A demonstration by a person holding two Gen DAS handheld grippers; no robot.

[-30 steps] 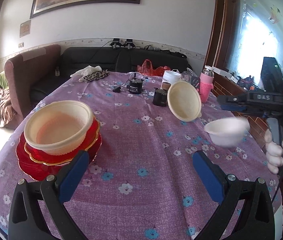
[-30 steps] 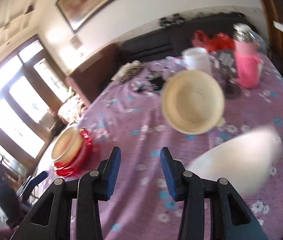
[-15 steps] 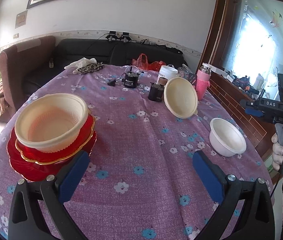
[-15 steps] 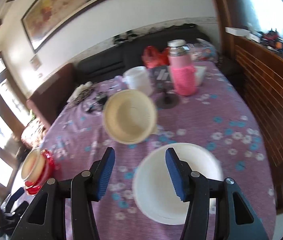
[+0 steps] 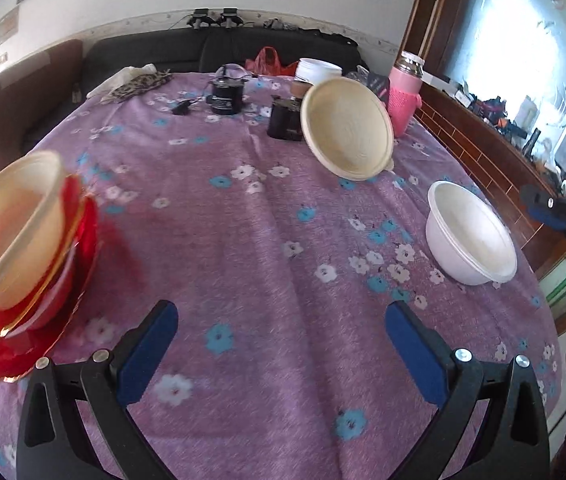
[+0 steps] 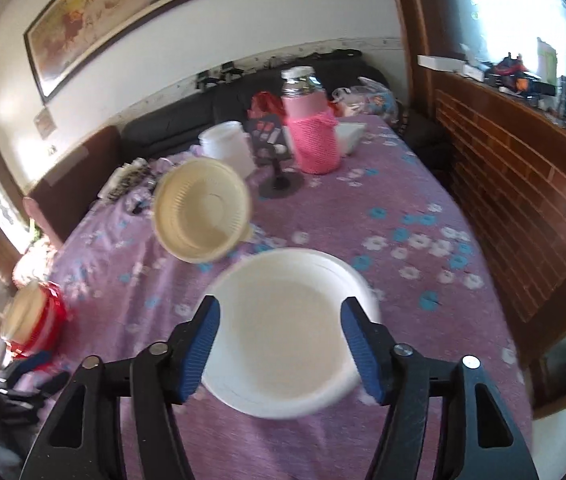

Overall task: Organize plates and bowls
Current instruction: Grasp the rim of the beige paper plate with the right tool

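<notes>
A: How are the two grippers placed, and where are the bowls?

B: The right gripper is held over the white bowl with its jaws apart; they have just been opening, and the bowl is seen between and beyond the pads, untouched as far as can be told. The left gripper is spread wide over bare purple flowered tablecloth, with nothing between its fingers. A cream bowl is stacked on red plates at the left edge, and a second cream bowl is tipped on its side against a dark jar.

A: What could go wrong from here?

B: The white bowl looks light and thin-walled. If only the rim is pinched, it may be bent or flipped out of the pads. It could also be pushed along the cloth, or the cloth bunched, if the fingers are lowered off-centre.

A: And the tilted bowl?

B: It could be rolled toward the pink-sleeved bottle if nudged. The stack, near the table edge, might be toppled by a careless drop.
</notes>
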